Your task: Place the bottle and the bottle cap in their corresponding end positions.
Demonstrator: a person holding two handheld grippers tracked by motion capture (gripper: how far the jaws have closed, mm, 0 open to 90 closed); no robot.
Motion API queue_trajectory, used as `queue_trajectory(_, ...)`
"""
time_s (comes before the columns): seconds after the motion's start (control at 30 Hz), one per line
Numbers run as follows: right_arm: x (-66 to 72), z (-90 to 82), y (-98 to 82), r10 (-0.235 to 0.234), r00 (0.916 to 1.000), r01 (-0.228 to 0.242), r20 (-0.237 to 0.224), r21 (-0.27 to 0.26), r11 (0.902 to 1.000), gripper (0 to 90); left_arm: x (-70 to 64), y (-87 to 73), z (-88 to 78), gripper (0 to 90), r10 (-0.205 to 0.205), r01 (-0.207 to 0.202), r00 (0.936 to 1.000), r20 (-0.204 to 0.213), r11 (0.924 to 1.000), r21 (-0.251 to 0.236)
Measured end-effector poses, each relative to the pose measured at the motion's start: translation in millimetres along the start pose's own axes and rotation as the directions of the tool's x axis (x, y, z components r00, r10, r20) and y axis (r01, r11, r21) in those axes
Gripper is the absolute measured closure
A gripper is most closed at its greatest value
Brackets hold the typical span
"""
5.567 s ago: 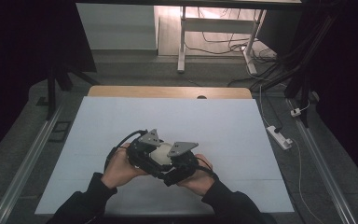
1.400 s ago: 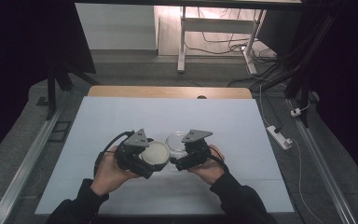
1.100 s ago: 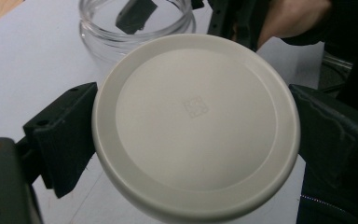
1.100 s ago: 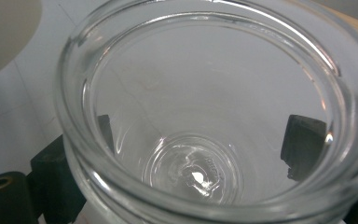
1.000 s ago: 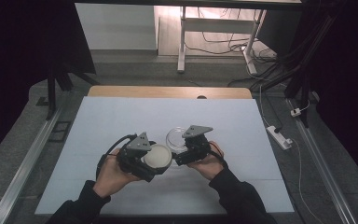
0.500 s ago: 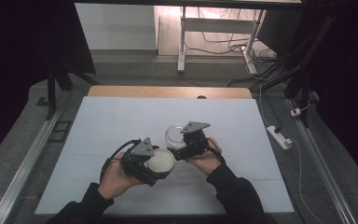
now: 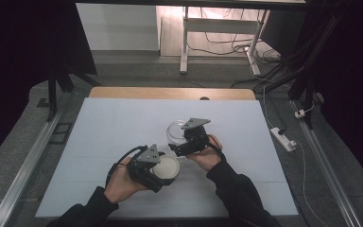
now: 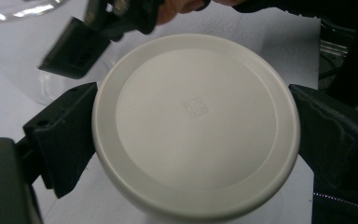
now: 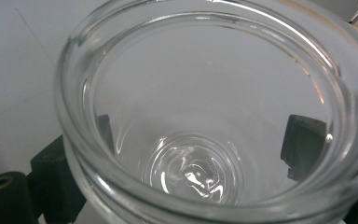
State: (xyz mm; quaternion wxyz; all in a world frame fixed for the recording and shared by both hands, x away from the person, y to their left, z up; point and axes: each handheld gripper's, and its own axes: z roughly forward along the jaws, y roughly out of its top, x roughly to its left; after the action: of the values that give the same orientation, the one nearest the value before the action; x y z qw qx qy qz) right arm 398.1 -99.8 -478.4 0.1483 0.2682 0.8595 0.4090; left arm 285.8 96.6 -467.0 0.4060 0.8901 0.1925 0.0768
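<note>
the left gripper (image 7: 157, 171) has its two black jaws pressed against opposite sides of a round white lid (image 8: 196, 123), so the lid is clamped across its width with its flat top facing the left gripper view's camera. that grip on the rim leaves the whole face and the underside free, which suits a lid that has been taken off or is about to be set down. in the high view the lid (image 7: 166, 170) sits close to the near edge of the white table (image 7: 99, 132), a little left of the middle.

the right gripper (image 7: 185, 146) grasps a clear glass jar (image 9: 205, 116); through the glass one dark jaw shows on each side of the jar's body, below the thick rim. holding it low on the wall keeps the mouth open and unobstructed, and the jar looks empty, with only the moulded base showing inside. in the high view the jar (image 7: 175, 131) stands near the middle of the table, just beyond the right gripper.

lid and jar are near each other but apart, each held by its own gripper, which reads as the two parts separated so that the jar stays steady while the lid is handled. whether the jar rests on the table or is lifted slightly cannot be told.
</note>
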Motion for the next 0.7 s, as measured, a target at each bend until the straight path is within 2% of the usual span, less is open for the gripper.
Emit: queue_trajectory(0.7, -18.1, 27.1, 16.2, 0.016, 0.9994, -0.016, 0.03, -0.001, 0.9999, 6.6, 3.0, -11.3, 32.4, 7.7, -0.014, 0.014, 0.9999, 0.002, 0.9999, 0.006)
